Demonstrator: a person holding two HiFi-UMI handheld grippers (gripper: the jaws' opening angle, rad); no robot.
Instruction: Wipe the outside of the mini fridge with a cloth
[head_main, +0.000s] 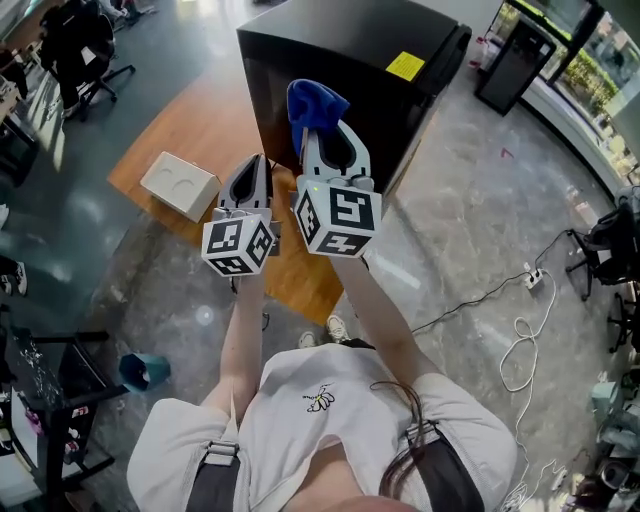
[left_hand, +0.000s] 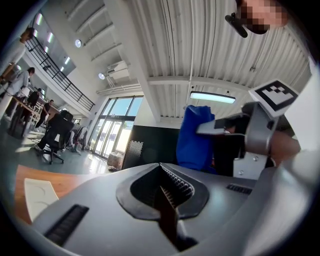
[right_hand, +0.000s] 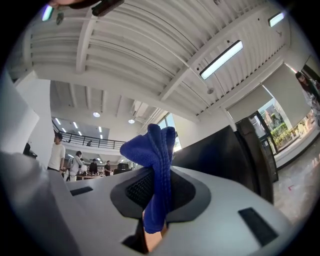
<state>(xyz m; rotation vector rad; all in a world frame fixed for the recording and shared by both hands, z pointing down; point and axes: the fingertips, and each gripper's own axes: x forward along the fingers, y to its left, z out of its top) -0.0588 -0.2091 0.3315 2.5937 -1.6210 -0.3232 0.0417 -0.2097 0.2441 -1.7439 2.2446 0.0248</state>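
The right tongs (head_main: 322, 140) are clenched on a blue cloth (head_main: 313, 103). It is soft, ribbed and folded into a long bunch whose axis runs along the jaws. Its free end points toward 12 o'clock at the fridge (head_main: 380, 40), a glossy black box close ahead. The left tongs (head_main: 256, 172), at 9 o'clock from the right pair, are closed on nothing.
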